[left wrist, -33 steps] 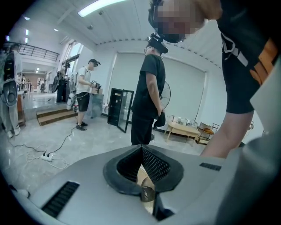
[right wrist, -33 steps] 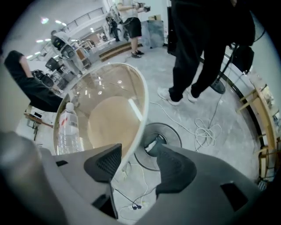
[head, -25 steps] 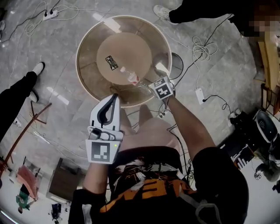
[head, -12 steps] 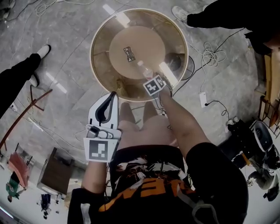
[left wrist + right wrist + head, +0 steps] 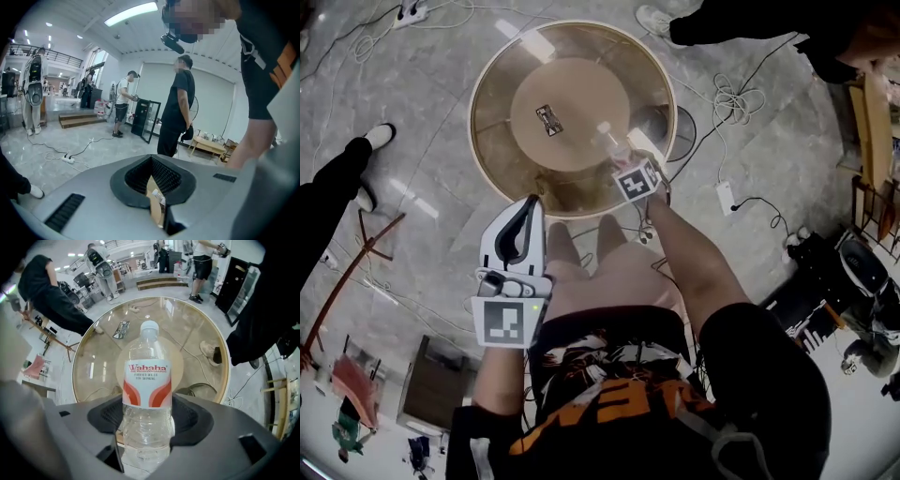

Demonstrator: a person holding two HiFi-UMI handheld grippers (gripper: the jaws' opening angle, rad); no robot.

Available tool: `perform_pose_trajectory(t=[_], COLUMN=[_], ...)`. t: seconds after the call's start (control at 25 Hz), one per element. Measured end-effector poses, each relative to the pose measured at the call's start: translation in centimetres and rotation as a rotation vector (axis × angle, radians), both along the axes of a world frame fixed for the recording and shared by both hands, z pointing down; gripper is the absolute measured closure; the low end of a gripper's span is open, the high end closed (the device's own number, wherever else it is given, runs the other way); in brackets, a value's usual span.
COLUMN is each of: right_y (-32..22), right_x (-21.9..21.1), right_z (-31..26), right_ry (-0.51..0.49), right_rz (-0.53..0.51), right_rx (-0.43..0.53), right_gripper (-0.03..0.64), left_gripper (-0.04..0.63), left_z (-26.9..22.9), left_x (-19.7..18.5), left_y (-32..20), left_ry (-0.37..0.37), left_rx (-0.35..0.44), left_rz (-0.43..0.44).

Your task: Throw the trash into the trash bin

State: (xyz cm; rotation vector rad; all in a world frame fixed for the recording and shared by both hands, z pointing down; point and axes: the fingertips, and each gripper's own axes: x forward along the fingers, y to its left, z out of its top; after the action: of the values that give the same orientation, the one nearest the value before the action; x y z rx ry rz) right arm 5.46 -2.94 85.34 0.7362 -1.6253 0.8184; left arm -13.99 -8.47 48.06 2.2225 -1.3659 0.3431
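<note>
A clear plastic water bottle (image 5: 147,394) with a red and white label sits between the jaws of my right gripper (image 5: 147,416), base toward the camera and cap pointing away at the table. Both black pads touch its sides, and the jaws have just been closing on it. In the head view the bottle (image 5: 609,141) slants over the near right part of the round glass table (image 5: 478,103), ahead of the right gripper (image 5: 623,159). My left gripper (image 5: 530,208) hangs off the table's near edge with its jaws together and nothing in them.
A small dark packet (image 5: 548,120) lies on the table's middle disc. A dark round mesh container (image 5: 667,131) stands on the floor at the table's right edge. Cables (image 5: 736,98) trail over the floor. People's legs and shoes (image 5: 380,139) stand round the table.
The right gripper has tipped further down and sunk toward the glass with the bottle still in it. The left gripper has drifted a little to the left.
</note>
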Motion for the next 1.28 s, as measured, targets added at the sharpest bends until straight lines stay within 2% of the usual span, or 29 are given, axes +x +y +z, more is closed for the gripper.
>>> perform_pose_trajectory(t=[0.16,0.24,0.4,0.56,0.76,1.04,1.28], right_y=[-0.6,-1.5,-2.0,-2.0,-2.2,-2.5,-2.5], right_x=[5.7,9.4,16.1,20.8,24.4,26.7,27.1], right_z=[-1.4,-2.0,-2.5,-2.0,-0.7,0.9,0.9], right_ry=[-0.009,0.004,0.031,0.061,0.073,0.070,0.061], right_rz=[0.205,0.303,0.423,0.486,0.546,0.607,0.577], right_rx=[0.005,0.039,0.062,0.040,0.011,0.012,0.007], right_gripper=[0.308,0.308,0.307,0.304,0.301,0.288,0.293], left_gripper=[0.572,0.572,0.572,0.572,0.572,0.572,0.572], left_z=[-0.2,-0.5,-1.3,-0.9,-0.8,0.0,0.2], left_x=[2.5,4.1,7.4,10.4,14.1,16.8,17.3], left_y=[-0.2,-0.2,-0.2,-0.2,-0.4,-0.3,-0.8], left_ry=[0.002,0.004,0.000,-0.013,-0.031,-0.051,-0.042], left_rx=[0.000,0.009,0.024,0.013,0.003,-0.018,-0.024], left_rz=[0.030,0.053,0.103,0.143,0.188,0.217,0.198])
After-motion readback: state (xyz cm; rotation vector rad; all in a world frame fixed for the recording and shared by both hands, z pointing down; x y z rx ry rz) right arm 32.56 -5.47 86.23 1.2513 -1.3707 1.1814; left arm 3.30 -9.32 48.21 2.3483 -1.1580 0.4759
